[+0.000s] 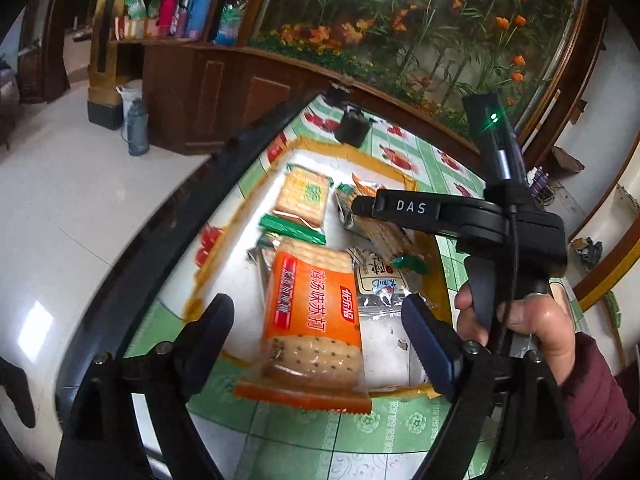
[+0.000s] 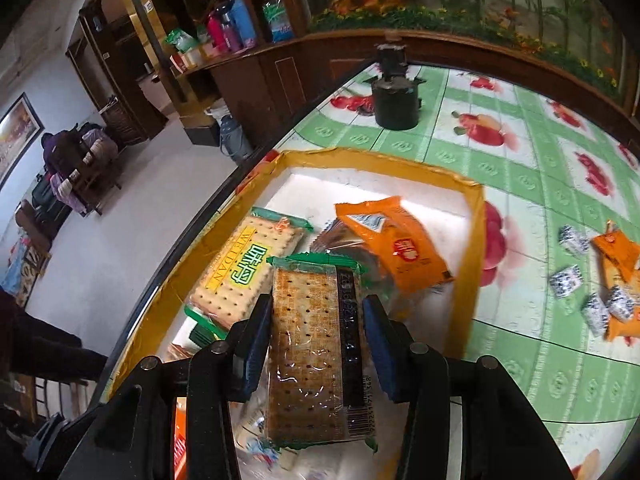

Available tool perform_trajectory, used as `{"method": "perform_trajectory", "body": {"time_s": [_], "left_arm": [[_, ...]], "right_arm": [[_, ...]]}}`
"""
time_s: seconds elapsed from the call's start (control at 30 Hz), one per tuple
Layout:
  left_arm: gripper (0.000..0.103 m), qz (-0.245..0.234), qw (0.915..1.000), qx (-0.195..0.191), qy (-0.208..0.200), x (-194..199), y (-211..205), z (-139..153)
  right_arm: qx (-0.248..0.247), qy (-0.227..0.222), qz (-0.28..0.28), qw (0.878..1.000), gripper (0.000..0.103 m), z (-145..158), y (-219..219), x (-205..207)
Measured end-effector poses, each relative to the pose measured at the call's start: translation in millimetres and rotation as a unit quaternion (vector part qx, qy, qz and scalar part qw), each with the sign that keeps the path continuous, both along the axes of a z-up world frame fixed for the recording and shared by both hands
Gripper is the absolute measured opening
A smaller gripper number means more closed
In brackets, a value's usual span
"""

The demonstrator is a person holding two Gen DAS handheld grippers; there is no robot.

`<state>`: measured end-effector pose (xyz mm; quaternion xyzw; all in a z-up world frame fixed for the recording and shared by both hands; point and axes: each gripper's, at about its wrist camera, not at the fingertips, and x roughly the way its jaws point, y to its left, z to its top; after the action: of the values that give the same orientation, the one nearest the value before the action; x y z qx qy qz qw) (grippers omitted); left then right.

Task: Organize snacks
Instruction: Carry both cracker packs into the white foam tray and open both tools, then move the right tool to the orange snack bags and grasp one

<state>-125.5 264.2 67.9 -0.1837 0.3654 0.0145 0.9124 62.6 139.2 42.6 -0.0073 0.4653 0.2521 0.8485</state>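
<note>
A shallow white box with a yellow taped rim [image 1: 352,152] [image 2: 376,158] sits on the table and holds several cracker packs. My left gripper [image 1: 316,320] is open above an orange cracker pack [image 1: 316,320] that lies over the box's near edge, between the fingers but not gripped. My right gripper [image 2: 318,312] is shut on a clear green-edged cracker pack [image 2: 312,356] and holds it over the box. In the left wrist view the right gripper [image 1: 360,204] reaches into the box from the right. A green-label cracker pack [image 2: 244,272] [image 1: 304,196] and an orange pack [image 2: 396,240] lie inside.
The table has a green and white fruit-print cloth [image 2: 520,184]. A dark pot [image 2: 394,100] [image 1: 352,128] stands beyond the box. Several small wrapped snacks [image 2: 600,300] and an orange pack [image 2: 620,256] lie on the cloth to the right. The table edge runs along the left.
</note>
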Motion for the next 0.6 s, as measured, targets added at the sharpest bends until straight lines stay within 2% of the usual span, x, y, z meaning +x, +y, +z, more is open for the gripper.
{"method": "perform_trajectory", "body": {"time_s": [0.1,0.27,0.4,0.6], "left_arm": [[0.088,0.014,0.9993,0.036,-0.004,-6.6,-4.4,7.7],[0.088,0.036,0.9943,0.1,-0.012,-15.8,-17.8,15.8],[0.088,0.03,0.9925,0.118,-0.008,-21.1,-28.5,17.3],[0.088,0.019,0.9878,0.154,0.0,-26.1,-52.7,22.3]], "right_arm": [[0.015,-0.005,-0.003,1.0,0.051,7.8,-6.5,-4.0],[0.023,-0.041,-0.025,0.999,0.066,31.1,-35.4,-24.6],[0.03,-0.055,-0.042,0.997,0.066,41.4,-70.0,-45.3],[0.022,-0.064,-0.07,0.995,0.067,40.7,-121.2,-76.0]]}}
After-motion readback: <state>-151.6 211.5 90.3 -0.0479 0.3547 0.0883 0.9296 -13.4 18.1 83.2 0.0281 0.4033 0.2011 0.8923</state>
